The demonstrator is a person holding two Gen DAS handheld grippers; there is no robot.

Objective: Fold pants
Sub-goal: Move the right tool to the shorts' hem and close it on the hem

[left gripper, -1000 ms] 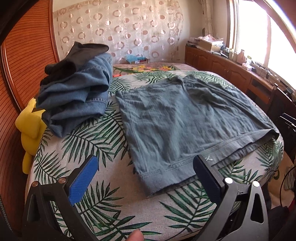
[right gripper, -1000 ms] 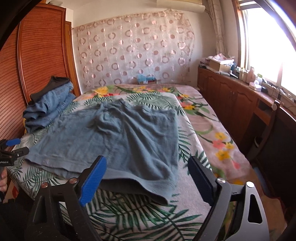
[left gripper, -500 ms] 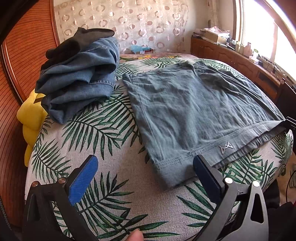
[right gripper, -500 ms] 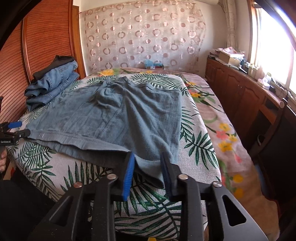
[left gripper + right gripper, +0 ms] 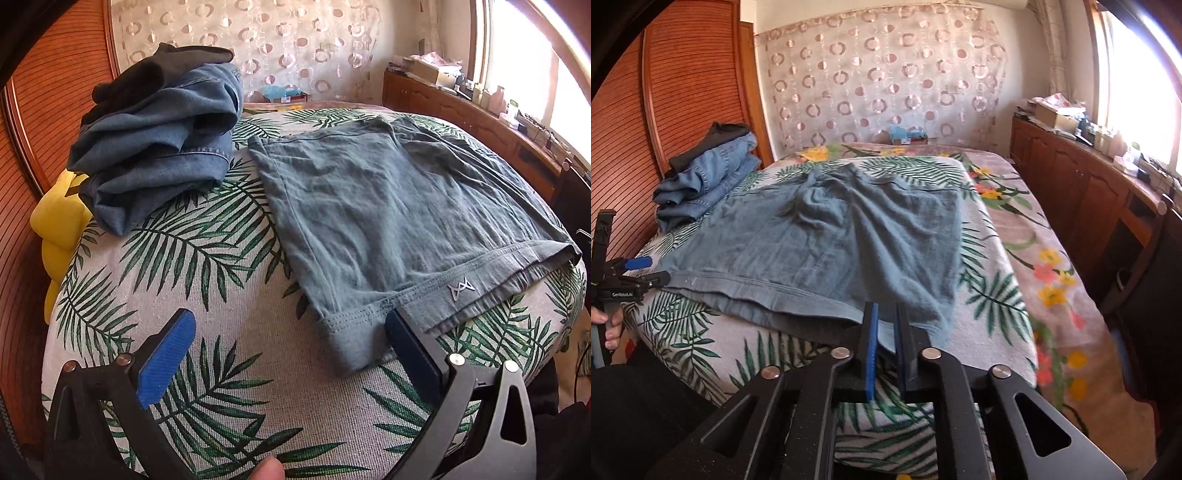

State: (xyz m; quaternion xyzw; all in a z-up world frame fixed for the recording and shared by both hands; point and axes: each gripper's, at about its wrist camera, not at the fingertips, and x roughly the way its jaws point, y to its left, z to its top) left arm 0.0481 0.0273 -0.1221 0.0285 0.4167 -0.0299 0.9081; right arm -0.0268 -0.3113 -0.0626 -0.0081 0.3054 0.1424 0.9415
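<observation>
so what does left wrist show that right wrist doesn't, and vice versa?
Left wrist only: the open left gripper straddling the grey-green pants' near hem corner, the silver logo on the hem, and a yellow plush toy beside the bed.

Right wrist only: the right gripper shut on the pants' hem, the floral blanket, and the person's hand holding the left gripper.

Both: the pants flat on the palm-leaf bedspread, the stacked jeans, circle-pattern curtain, wooden cabinets.

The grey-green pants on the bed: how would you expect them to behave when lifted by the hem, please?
The pants are probably floppy: wrinkled cloth drapes flat over the bed. Likely light, as the right gripper pinches one hem corner. The far end would probably drag.
</observation>
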